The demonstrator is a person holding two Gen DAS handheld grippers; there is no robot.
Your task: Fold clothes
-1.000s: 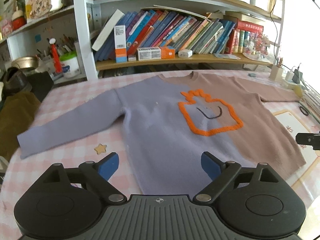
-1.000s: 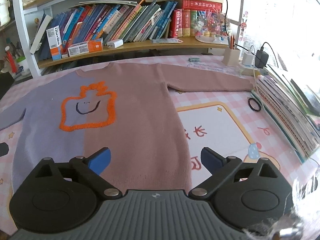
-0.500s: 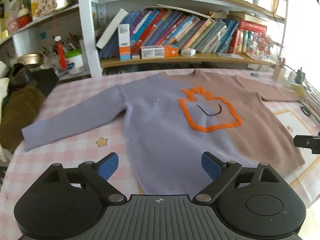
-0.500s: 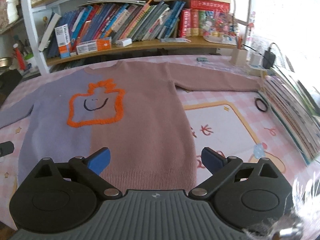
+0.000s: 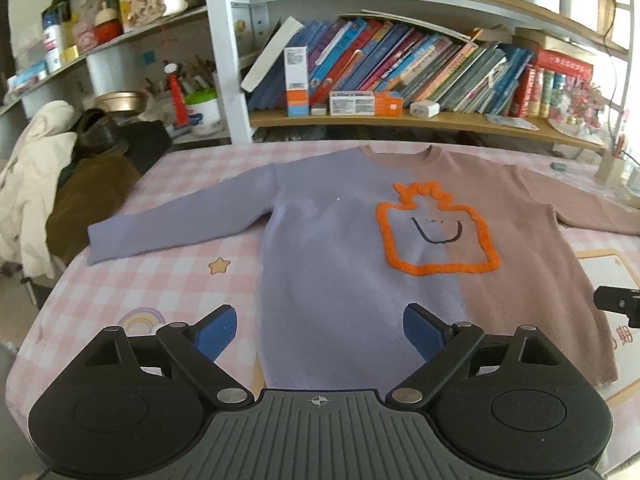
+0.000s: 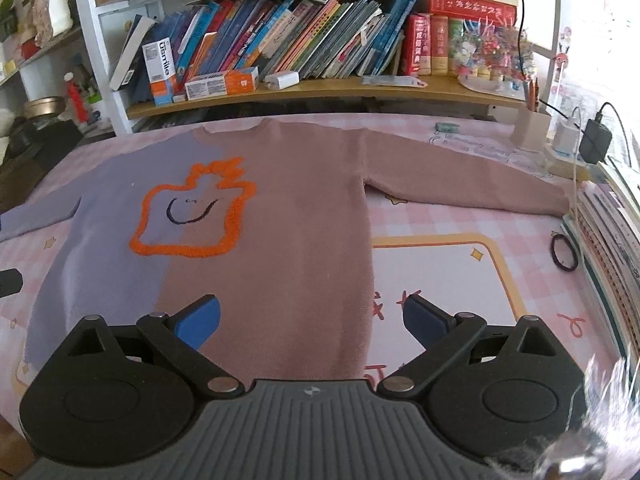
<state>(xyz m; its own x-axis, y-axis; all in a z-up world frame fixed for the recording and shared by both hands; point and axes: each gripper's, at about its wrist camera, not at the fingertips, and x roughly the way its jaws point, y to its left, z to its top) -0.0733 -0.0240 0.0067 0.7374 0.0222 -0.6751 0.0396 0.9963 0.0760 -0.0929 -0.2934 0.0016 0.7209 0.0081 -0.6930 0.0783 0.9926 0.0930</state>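
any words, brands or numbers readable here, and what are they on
"usmile": white-and-orange box standing on the shelf.
Gold characters on the red book: too blurred to read.
Red characters on the mat: partly covered by the sweater, not readable.
Print on the flat orange box and on the book spines: too small.
No text on the sweater, only an orange outline with a smile.

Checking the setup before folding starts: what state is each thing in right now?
Lilac and brown knit sweater with orange outline: spread flat, face up, unfolded, both sleeves out.
Left gripper: open, empty, above the hem.
Right gripper: open, empty, above the hem.
Black hair tie: lying flat on the pink checked tablecloth.
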